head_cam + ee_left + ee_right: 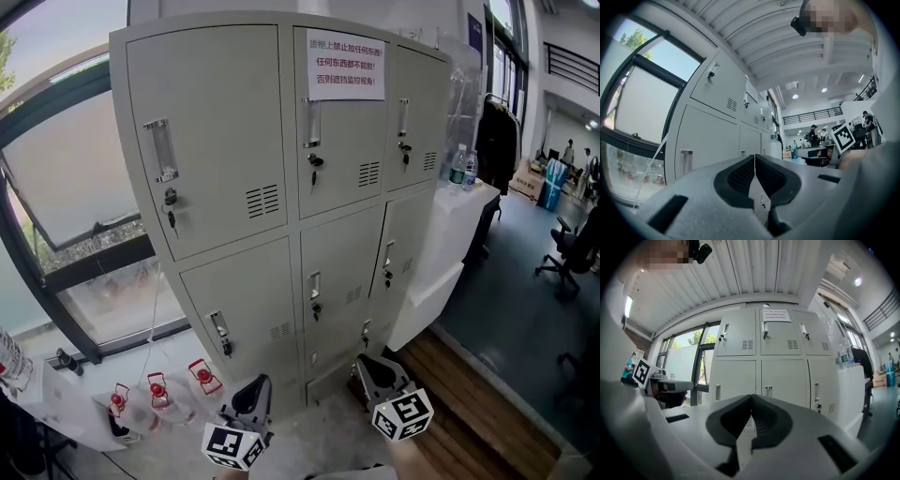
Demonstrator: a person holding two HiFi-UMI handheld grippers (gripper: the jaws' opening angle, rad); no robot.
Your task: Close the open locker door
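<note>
A grey locker cabinet (281, 187) with three columns of doors stands in front of me, and it also fills the right gripper view (783, 362). Every door I can see looks flush with the cabinet front, keys hanging in the locks. A white paper notice (345, 64) is stuck on the top middle door. Low in the head view, my left gripper (255, 384) and right gripper (368, 364) hang short of the cabinet's bottom row, touching nothing. Both are shut and empty; the left gripper (754, 161) and right gripper (751, 401) each show pads pressed together.
Red-capped bottles (155, 394) stand on the floor left of the cabinet, under a large window (66, 169). A white counter (459, 216) with water bottles (461, 167) adjoins the cabinet's right side. Farther right are a wooden floor strip (469, 384) and an office chair (572, 248).
</note>
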